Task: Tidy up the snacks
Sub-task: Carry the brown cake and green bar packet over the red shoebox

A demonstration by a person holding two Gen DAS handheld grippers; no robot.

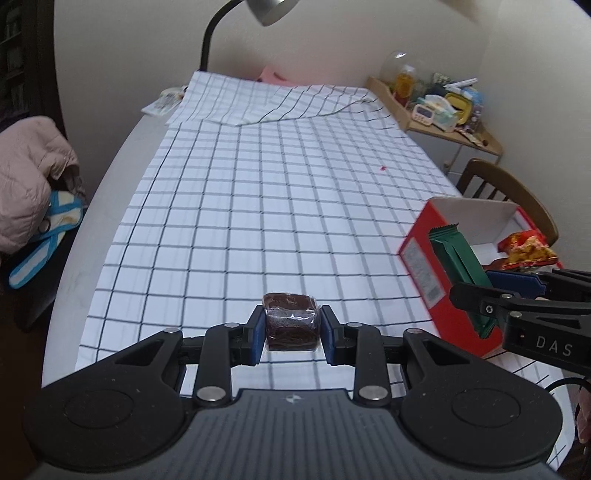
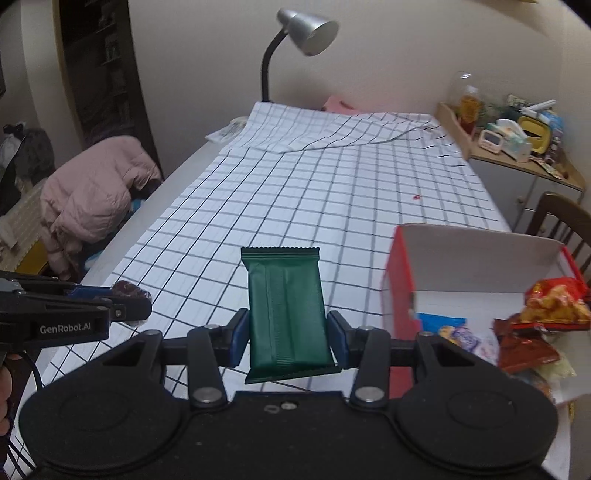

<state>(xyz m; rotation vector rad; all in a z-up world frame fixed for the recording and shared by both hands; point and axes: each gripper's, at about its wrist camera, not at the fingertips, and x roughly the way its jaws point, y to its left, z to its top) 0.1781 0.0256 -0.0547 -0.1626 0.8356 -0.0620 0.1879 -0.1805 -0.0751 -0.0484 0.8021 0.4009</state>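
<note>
My left gripper [image 1: 292, 330] is shut on a small dark brown wrapped cake [image 1: 291, 320], held above the checked tablecloth. In the right wrist view the same cake [image 2: 131, 290] shows at the far left in that gripper [image 2: 127, 301]. My right gripper [image 2: 289, 338] is shut on a dark green snack bar [image 2: 286, 310], which stands upright between the blue pads. The left wrist view shows this bar [image 1: 460, 266] in front of the red box [image 1: 424, 273]. The red box [image 2: 400, 266] is open, white inside, with several snack bags [image 2: 554, 301] in it.
A checked cloth [image 1: 277, 177] covers the long table, folded over at the far end under a silver desk lamp [image 2: 308, 31]. A pink jacket [image 2: 92, 192] lies on a seat left of the table. A wooden chair [image 2: 561, 221] and a cluttered shelf [image 1: 439, 103] stand to the right.
</note>
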